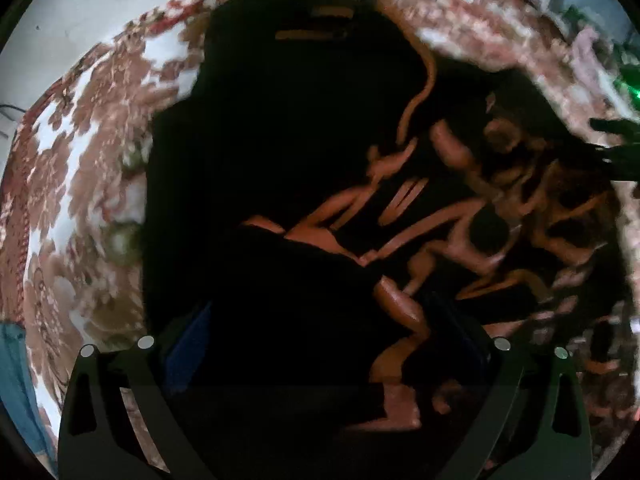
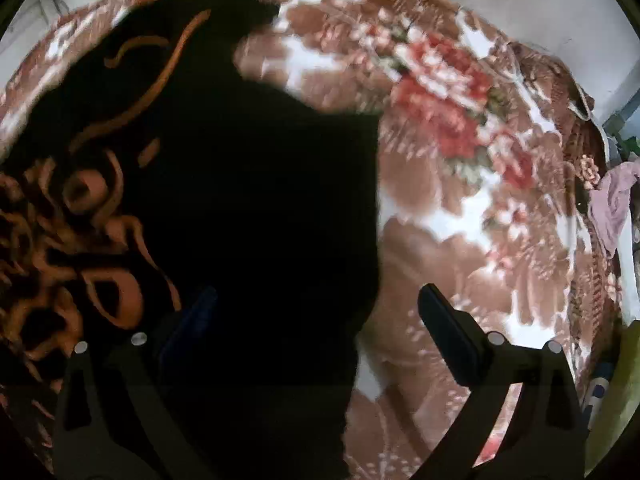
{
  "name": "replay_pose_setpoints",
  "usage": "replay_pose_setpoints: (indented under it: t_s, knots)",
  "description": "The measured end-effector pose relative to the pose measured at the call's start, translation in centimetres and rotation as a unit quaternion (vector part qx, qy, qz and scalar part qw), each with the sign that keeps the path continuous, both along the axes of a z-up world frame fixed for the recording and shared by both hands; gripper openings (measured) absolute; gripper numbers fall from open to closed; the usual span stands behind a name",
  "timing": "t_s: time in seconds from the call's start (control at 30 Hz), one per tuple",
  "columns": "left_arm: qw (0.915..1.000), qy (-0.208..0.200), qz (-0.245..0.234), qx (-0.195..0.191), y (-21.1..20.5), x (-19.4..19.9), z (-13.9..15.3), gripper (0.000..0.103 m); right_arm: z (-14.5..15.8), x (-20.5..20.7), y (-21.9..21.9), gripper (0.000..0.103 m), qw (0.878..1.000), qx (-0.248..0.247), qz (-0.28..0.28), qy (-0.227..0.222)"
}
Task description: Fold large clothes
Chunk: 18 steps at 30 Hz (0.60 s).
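A large black garment with an orange print (image 1: pixel 280 140) lies on a brown, floral blanket (image 1: pixel 80 184). In the left wrist view my left gripper (image 1: pixel 320 340) has its fingers wide apart, with black cloth bunched between them. In the right wrist view the same black garment (image 2: pixel 260 200) covers the left and middle. My right gripper (image 2: pixel 320 320) is open. Its left finger is over the black cloth and its right finger (image 2: pixel 452 332) is over the blanket (image 2: pixel 460 208), past the garment's right edge. My right gripper also shows at the right edge of the left wrist view (image 1: pixel 616 148).
A white wall (image 1: pixel 100 8) runs behind the blanket. A pink cloth (image 2: pixel 612 208) and other items lie at the blanket's far right edge. A blue cloth (image 1: pixel 16 368) shows at the lower left of the left wrist view.
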<state>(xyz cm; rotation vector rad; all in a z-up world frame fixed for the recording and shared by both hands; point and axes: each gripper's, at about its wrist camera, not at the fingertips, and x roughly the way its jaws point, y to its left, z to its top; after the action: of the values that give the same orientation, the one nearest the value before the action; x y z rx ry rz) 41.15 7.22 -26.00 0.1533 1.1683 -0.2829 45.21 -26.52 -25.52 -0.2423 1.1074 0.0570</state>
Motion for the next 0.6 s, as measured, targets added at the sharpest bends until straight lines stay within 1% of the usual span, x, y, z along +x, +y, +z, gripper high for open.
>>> replay_pose_setpoints:
  t_s: [0.03, 0.07, 0.1, 0.13, 0.17, 0.2, 0.23, 0.27, 0.3, 0.33, 0.37, 0.4, 0.43, 0.5, 0.53, 0.57, 0.6]
  knots:
    - [0.9998, -0.01, 0.005, -0.015, 0.6, 0.3, 1.8, 0.098, 1.5, 0.5, -0.1, 0.098, 1.0, 0.013, -0.006, -0.012]
    - [0.9995, -0.02, 0.006, -0.022, 1.1, 0.7, 3.1, 0.098, 2.6, 1.0, 0.0, 0.098, 1.0, 0.02, -0.009, -0.02]
    - [0.9991, -0.038, 0.004, -0.02, 1.6, 1.7, 4.6, 0.098, 4.2, 2.3, 0.4, 0.098, 0.999, 0.031, -0.011, -0.034]
    - [0.9985, -0.052, 0.003, -0.013, 1.8, 2.6, 5.4, 0.098, 5.3, 3.7, 1.0, 0.098, 0.998, 0.036, -0.009, -0.046]
    - [0.9967, -0.081, 0.007, -0.004, 2.5, 4.4, 6.6, 0.098, 6.0, 5.1, 1.5, 0.098, 0.998, 0.038, -0.006, -0.051]
    - [0.9954, -0.095, 0.012, -0.005, 3.1, 6.3, 7.3, 0.098, 6.5, 7.5, 2.6, 0.098, 0.998, 0.04, 0.0, -0.057]
    - [0.9951, -0.097, 0.02, -0.01, 4.0, 8.6, 7.6, 0.098, 6.6, 9.9, 3.7, 0.098, 0.998, 0.036, 0.002, -0.06]
    - [0.995, -0.091, 0.033, -0.025, 5.3, 11.9, 7.4, 0.098, 6.5, 11.6, 4.4, 0.098, 0.998, 0.036, 0.004, -0.057]
    - [0.9944, -0.086, 0.044, -0.042, 6.2, 14.1, 7.3, 0.098, 6.1, 14.3, 5.5, 0.098, 0.998, 0.047, 0.006, -0.047]
    - [0.9936, -0.078, 0.052, -0.064, 7.3, 16.5, 6.9, 0.098, 5.8, 16.8, 6.4, 0.098, 0.997, 0.069, 0.009, -0.038]
    - [0.9918, -0.064, 0.056, -0.095, 8.6, 19.6, 6.2, 0.098, 5.6, 18.5, 6.9, 0.098, 0.996, 0.084, 0.012, -0.033]
    - [0.9905, -0.053, 0.056, -0.114, 9.4, 22.1, 5.5, 0.098, 5.3, 21.0, 7.8, 0.098, 0.995, 0.097, 0.021, -0.026]
    - [0.9897, -0.044, 0.056, -0.124, 10.2, 24.6, 4.7, 0.098, 5.0, 23.4, 8.5, 0.098, 0.994, 0.101, 0.028, -0.023]
    - [0.9877, -0.024, 0.062, -0.141, 10.8, 28.0, 3.3, 0.098, 4.5, 27.1, 9.3, 0.098, 0.994, 0.104, 0.038, -0.02]
    - [0.9853, -0.016, 0.065, -0.157, 11.2, 29.9, 2.5, 0.098, 3.8, 29.3, 9.7, 0.098, 0.994, 0.097, 0.045, -0.016]
    - [0.9828, -0.009, 0.066, -0.172, 11.3, 31.4, 1.8, 0.098, 3.2, 30.5, 9.8, 0.098, 0.994, 0.093, 0.048, -0.01]
    - [0.9816, -0.007, 0.066, -0.179, 11.1, 32.5, 1.2, 0.098, 2.5, 32.2, 10.0, 0.098, 0.994, 0.096, 0.049, 0.003]
